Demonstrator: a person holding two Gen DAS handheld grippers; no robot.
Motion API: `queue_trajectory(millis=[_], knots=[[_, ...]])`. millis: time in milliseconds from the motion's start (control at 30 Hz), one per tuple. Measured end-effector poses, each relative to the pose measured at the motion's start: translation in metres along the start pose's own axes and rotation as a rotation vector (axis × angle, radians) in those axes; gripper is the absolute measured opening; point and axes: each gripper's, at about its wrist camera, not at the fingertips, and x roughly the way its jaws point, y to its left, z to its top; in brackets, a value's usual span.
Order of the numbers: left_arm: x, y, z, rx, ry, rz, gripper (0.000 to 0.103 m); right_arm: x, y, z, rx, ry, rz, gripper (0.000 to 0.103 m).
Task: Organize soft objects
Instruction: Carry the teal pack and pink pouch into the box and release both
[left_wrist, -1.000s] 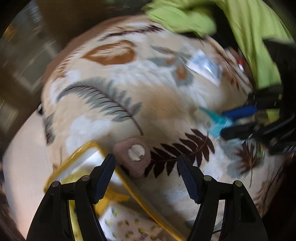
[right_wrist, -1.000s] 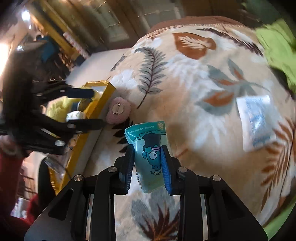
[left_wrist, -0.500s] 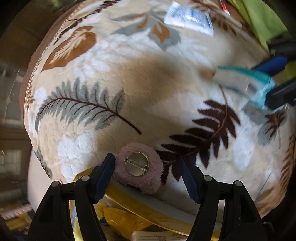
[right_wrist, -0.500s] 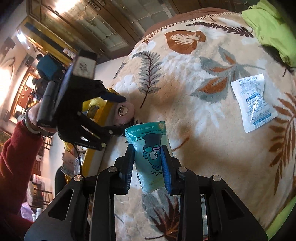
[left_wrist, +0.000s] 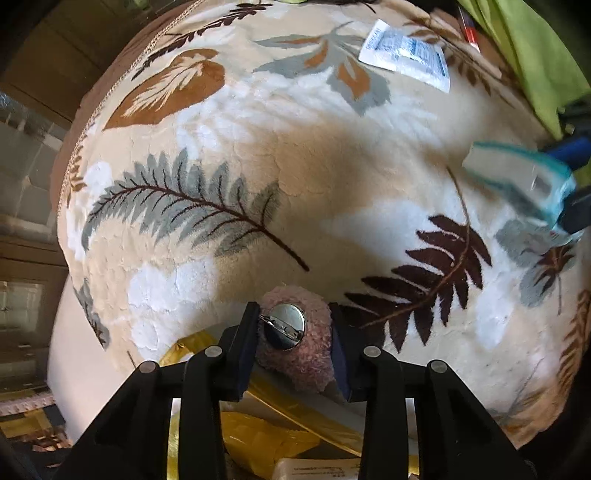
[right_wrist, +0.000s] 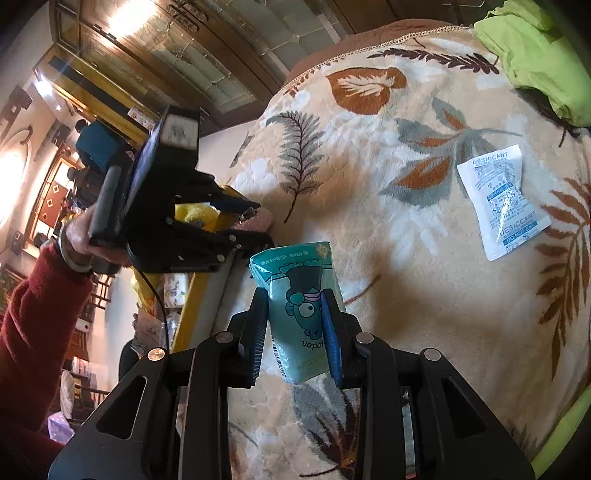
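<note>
A pink fuzzy brooch with a round metal pin back lies at the edge of the leaf-patterned blanket, beside a yellow-rimmed box. My left gripper points down over it. Its jaws are closing and the pads touch the plush on both sides. In the right wrist view the left gripper is held by a hand in a red sleeve. My right gripper is shut on a teal cartoon packet, held above the blanket.
A white desiccant sachet lies flat on the blanket to the right. A lime-green cloth is bunched at the far right corner. The yellow box holds yellow bags and small packs. Wooden cabinets stand behind.
The left gripper sank over the pink brooch and its jaws narrowed from wide apart to touching it. The right gripper kept the teal packet almost still.
</note>
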Motion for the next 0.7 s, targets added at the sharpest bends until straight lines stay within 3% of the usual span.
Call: queue_trajectory(millis=[200,433,700], knots=[[-0.022,-0.007,-0.003,-0.013,-0.051,0.008,0.033,-0.008,0.01,0.0,-0.011,-0.017,0.005,0.027],[-0.074,-0.007,-0.012,-0.079,-0.139,0.007,0.033,-0.018,0.022,-0.003,-0.018,-0.034,0.01,0.027],[-0.11,-0.003,-0.063,-0.309,-0.179,0.036,0.034,-0.017,0.06,-0.007,-0.08,-0.033,0.033,0.027]])
